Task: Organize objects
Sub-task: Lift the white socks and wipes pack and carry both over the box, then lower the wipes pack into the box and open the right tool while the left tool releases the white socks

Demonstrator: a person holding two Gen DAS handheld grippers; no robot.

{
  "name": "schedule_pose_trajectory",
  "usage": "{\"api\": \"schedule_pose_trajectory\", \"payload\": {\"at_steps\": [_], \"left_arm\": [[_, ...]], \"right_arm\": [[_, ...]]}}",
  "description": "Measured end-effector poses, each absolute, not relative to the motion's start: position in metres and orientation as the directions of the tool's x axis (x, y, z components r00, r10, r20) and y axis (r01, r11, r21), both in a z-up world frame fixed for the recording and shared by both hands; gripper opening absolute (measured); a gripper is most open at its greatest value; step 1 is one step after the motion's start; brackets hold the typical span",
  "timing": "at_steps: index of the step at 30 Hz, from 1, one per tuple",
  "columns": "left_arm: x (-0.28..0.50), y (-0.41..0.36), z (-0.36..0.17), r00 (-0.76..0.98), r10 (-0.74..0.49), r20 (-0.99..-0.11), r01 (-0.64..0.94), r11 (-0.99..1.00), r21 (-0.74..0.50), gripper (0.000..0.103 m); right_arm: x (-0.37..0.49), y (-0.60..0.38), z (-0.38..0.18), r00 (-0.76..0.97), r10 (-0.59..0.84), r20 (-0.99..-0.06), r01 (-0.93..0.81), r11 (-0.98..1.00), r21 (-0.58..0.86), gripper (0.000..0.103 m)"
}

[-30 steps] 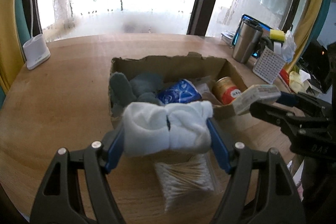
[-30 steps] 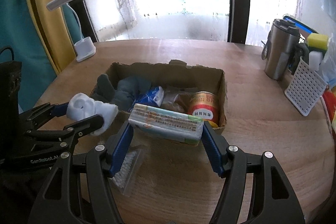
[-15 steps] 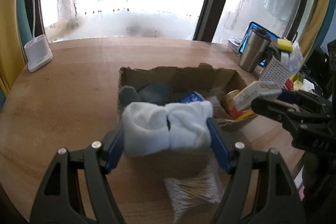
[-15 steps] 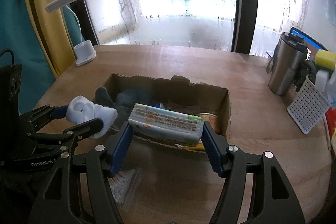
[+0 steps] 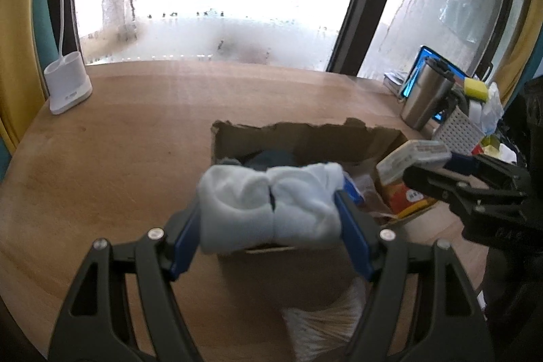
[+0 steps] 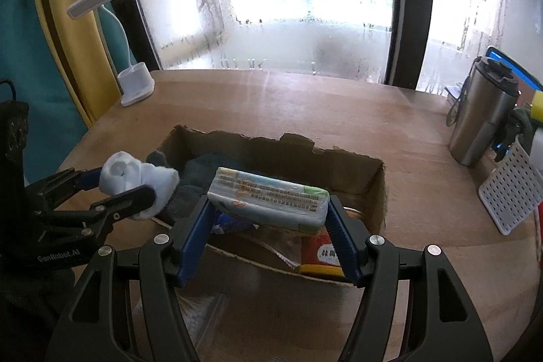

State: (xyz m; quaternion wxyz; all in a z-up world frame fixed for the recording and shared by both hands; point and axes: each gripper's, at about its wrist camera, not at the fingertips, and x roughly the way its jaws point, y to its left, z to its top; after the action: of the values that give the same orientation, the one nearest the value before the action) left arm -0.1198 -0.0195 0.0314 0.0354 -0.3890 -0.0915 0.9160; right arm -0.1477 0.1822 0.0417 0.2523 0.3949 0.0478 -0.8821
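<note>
Two views. Left wrist: the left gripper (image 5: 271, 209) pinches rolled white socks (image 5: 268, 206) above the cardboard box (image 5: 305, 138), with cotton swabs (image 5: 325, 324) at 5 o'clock. Right wrist: the right gripper (image 6: 268, 226) clamps a tissue pack (image 6: 268, 202) over the box's near wall, a red can (image 6: 322, 253) at 4 o'clock.

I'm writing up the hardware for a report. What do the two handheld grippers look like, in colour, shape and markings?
Both match. The left gripper and the right gripper have black skeletal frames with triangular cut-outs, silver round screw heads at the joints, and flat blue pads lining the fingers. Seen from the right wrist, the left gripper's black body carries white "GenRobot.AI" lettering. No sleeve or cable shows clearly.
</note>
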Motion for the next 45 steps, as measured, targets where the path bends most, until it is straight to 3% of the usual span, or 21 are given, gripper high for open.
{"api": "schedule_pose_trajectory", "payload": {"at_steps": [45], "left_arm": [[-0.16, -0.065, 0.022, -0.699, 0.131, -0.703, 0.064, -0.967, -0.245, 0.074]], "right_arm": [[-0.215, 0.122, 0.0, -0.533, -0.309, -0.788, 0.422, -0.904, 0.069, 0.069]]}}
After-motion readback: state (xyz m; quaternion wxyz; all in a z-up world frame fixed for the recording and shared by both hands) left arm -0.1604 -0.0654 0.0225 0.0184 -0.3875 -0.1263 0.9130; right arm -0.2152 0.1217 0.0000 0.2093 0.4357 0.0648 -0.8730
